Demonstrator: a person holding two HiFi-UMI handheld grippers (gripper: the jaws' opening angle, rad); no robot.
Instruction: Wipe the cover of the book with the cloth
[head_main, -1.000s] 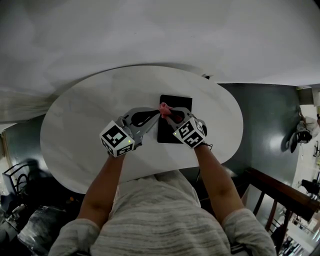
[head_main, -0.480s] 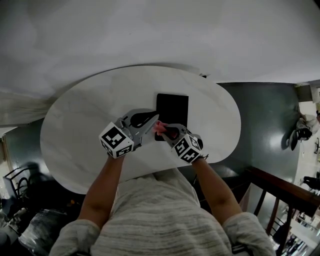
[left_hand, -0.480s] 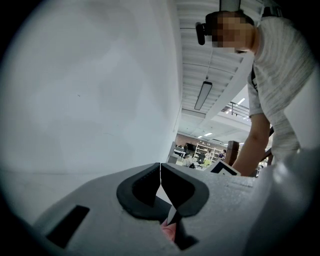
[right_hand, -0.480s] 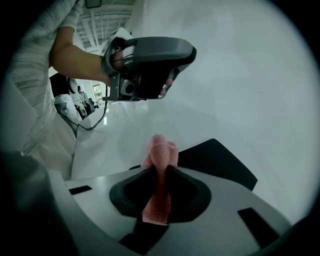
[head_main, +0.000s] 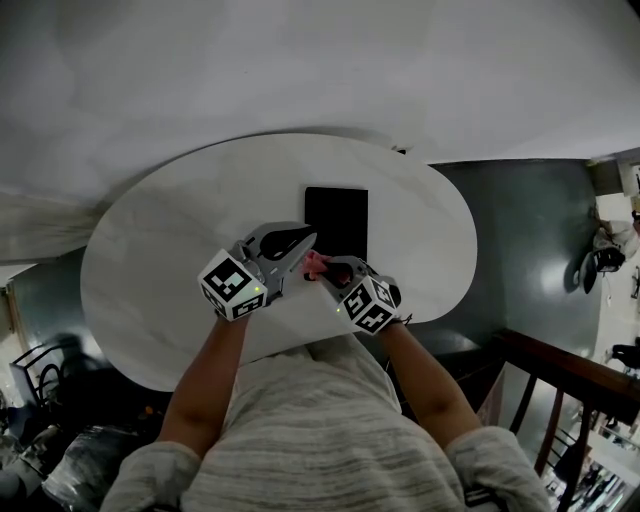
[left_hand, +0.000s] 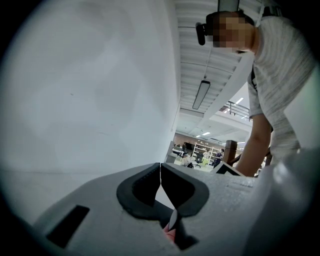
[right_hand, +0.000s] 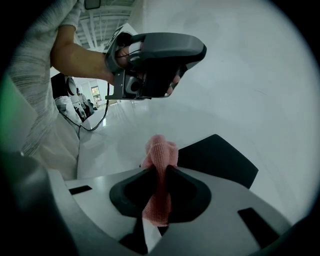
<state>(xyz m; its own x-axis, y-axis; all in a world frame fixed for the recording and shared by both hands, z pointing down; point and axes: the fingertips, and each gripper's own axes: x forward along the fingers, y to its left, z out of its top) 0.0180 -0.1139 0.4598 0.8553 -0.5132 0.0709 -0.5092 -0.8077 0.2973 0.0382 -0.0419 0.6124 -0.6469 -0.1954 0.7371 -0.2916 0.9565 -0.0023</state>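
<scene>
The right tongs (right_hand: 159, 172) are clamped on the soft, floppy pink cloth (right_hand: 160, 152), just short of the flat black book (head_main: 336, 215) on the surface (head_main: 170, 230); the book likely slides easily; the left tongs (left_hand: 160, 172) are closed and empty

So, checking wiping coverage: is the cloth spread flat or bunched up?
Bunched up: the pink cloth is pinched into a narrow wad between the right hand-held gripper's jaws, with only its tip poking out.
</scene>
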